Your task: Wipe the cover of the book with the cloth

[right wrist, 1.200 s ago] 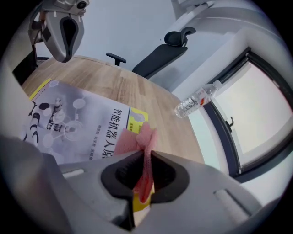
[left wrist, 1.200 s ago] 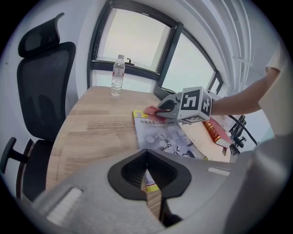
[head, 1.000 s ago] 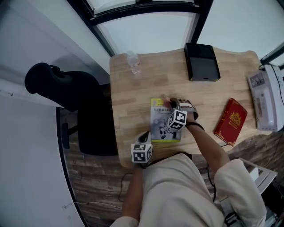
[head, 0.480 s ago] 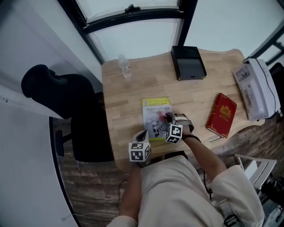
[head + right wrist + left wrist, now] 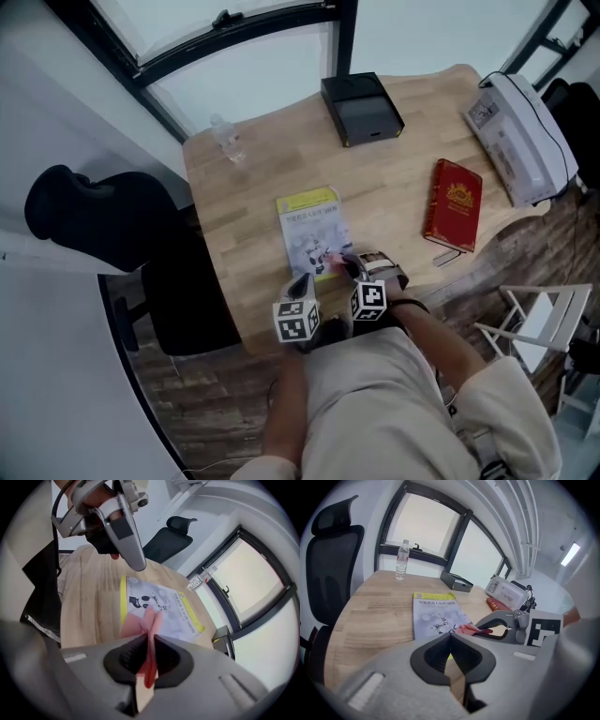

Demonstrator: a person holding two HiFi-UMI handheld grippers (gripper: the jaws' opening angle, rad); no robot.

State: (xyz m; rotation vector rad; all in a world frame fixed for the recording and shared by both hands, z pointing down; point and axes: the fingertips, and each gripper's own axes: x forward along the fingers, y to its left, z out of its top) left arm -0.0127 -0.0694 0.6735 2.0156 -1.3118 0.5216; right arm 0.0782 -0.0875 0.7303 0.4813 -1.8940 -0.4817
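The right gripper (image 5: 149, 638) has its jaws clamped on the pink cloth (image 5: 142, 620), which lies on the book (image 5: 309, 225) at centre frame. The left gripper (image 5: 450, 638) has its jaws closed and empty.

- A light wooden table (image 5: 394, 187) with a wavy edge is set against a large window (image 5: 253, 66) framed in dark metal.
- A black office chair (image 5: 94, 220) is placed at the table's left side.
- Dark wood planks are seen on the floor (image 5: 206, 403), where a white folding chair (image 5: 534, 323) stands.
- A strip light (image 5: 571, 554) is lit overhead.

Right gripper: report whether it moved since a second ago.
Yes: the right gripper, holding the cloth, slid along the book toward its near edge.
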